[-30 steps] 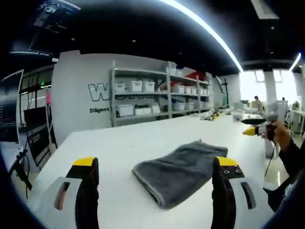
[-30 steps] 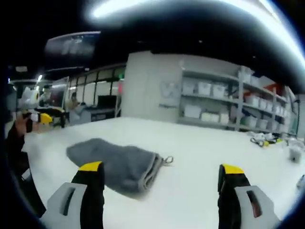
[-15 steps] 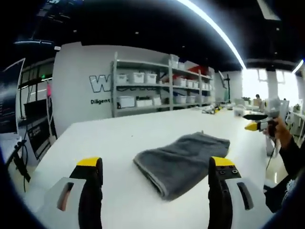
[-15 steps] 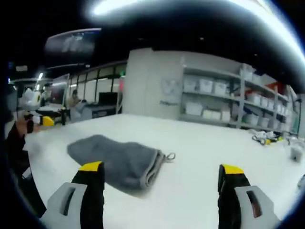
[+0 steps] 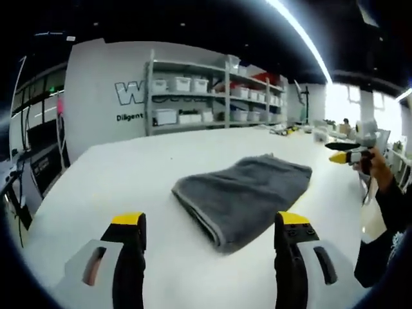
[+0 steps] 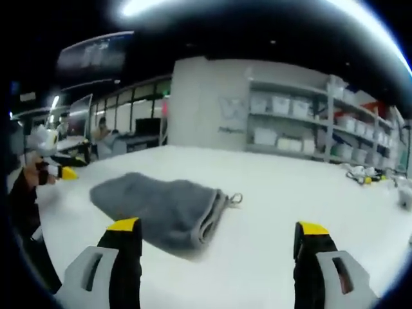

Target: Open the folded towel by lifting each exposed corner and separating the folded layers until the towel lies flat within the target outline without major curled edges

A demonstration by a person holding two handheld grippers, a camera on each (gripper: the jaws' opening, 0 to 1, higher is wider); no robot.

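A folded grey towel (image 5: 243,195) lies on the white table (image 5: 116,187), its folded edge toward my left gripper (image 5: 210,226). That gripper hovers just short of the towel, open, nothing between its yellow-tipped jaws. In the right gripper view the same towel (image 6: 164,210) lies left of centre, with a small hanging loop (image 6: 235,199) at its right corner. My right gripper (image 6: 217,230) is open and empty, a little short of the towel. The right gripper (image 5: 347,154) also appears at the right of the left gripper view, held by a hand (image 5: 376,175). The left gripper (image 6: 63,171) shows at the left edge of the right gripper view.
Grey shelving (image 5: 199,96) with white bins stands against the back wall. Small objects (image 5: 286,129) lie at the table's far right end. A monitor and desk (image 5: 19,148) stand to the left of the table. A person (image 6: 103,135) sits in the background.
Both cameras have dipped and come a little closer, so the towel looks larger and lower on the table. The towel itself has not moved. Both grippers stay open.
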